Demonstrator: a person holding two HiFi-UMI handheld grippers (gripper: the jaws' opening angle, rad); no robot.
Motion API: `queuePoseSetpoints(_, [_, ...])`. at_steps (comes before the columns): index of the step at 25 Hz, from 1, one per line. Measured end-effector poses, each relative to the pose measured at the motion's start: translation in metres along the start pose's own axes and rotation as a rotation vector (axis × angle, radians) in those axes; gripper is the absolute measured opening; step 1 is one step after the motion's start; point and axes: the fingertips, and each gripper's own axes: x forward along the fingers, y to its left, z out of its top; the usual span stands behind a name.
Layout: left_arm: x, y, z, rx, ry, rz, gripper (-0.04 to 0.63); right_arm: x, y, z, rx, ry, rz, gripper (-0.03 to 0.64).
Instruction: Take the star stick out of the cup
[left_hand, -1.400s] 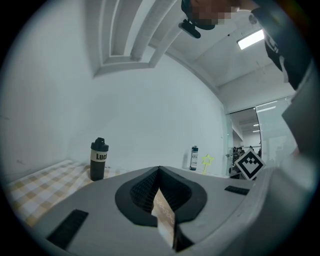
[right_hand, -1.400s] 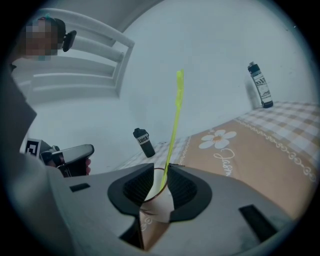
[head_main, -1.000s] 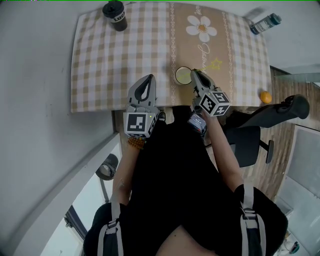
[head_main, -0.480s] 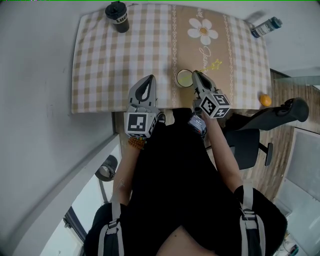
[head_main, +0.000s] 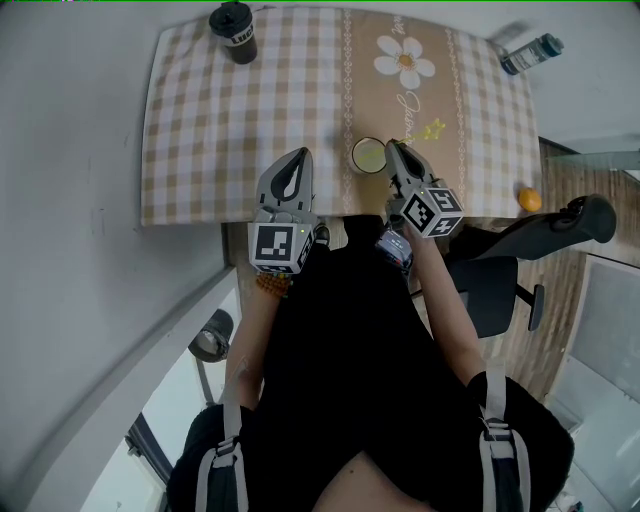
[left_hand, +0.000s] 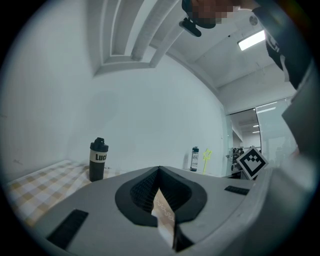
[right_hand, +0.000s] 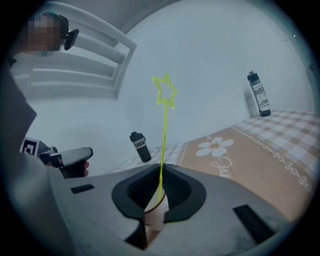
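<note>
A thin yellow-green star stick (right_hand: 163, 130) rises from the pale cup (head_main: 368, 155) near the table's front edge, and its star (head_main: 432, 129) leans to the right. My right gripper (head_main: 392, 150) is at the cup's right rim. Its jaws have just been closing, and in the right gripper view the right gripper (right_hand: 161, 169) is shut on the stick's lower part, which hides most of the cup. My left gripper (head_main: 297, 160) hovers left of the cup over the table edge. In its own view the left gripper (left_hand: 159, 169) is shut with nothing in it, and the star stick (left_hand: 206, 159) shows far off.
A checked cloth with a flower print (head_main: 220, 120) covers the table. A black tumbler (head_main: 232, 30) stands at the back left and a water bottle (head_main: 530, 48) lies at the back right. An orange (head_main: 530, 199) sits at the right edge, beside a black chair (head_main: 520, 260).
No clear shift shows in the head view. Both grippers, the cup and the stick stay where they were.
</note>
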Motion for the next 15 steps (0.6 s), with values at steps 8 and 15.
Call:
queuePoseSetpoints(8, [0.001,-0.002,0.000,0.002,0.005,-0.003,0.002,-0.003,0.003,0.010,0.005,-0.019,0.005,0.017])
queuePoseSetpoints(15, [0.002,-0.007,-0.005,0.003,0.015,-0.017,0.002,-0.009,0.005,0.019,0.012,-0.042,0.002,0.017])
